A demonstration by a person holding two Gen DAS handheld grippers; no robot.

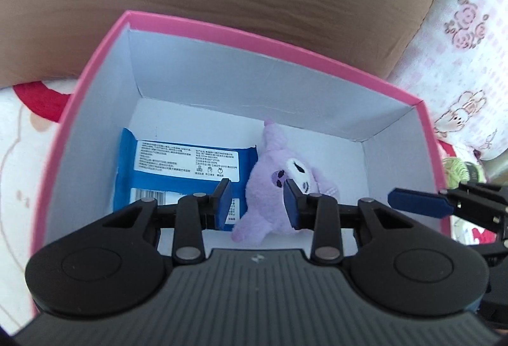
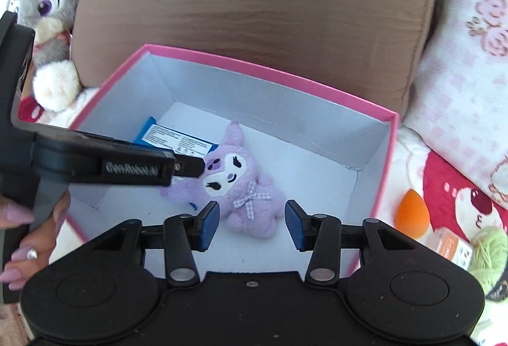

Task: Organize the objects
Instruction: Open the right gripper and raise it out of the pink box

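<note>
While both grippers hover over the pink box (image 1: 95, 66), left gripper (image 1: 257, 203) jaws open, right gripper (image 2: 252, 225) jaws open too, purple plush (image 2: 244, 184) beside blue packet (image 1: 177, 168) inside.

I count one pink box (image 2: 385, 174), and inside it two things: one purple plush toy (image 2: 244, 187) and one blue packet (image 2: 177, 139). Behind the box I see one brown cushion (image 2: 254, 22) and one grey rabbit plush (image 2: 47, 15). To the right of the box lie one orange sponge (image 2: 412, 212), one small orange carton (image 2: 451, 247) and one ball of green yarn (image 2: 489, 254).
</note>
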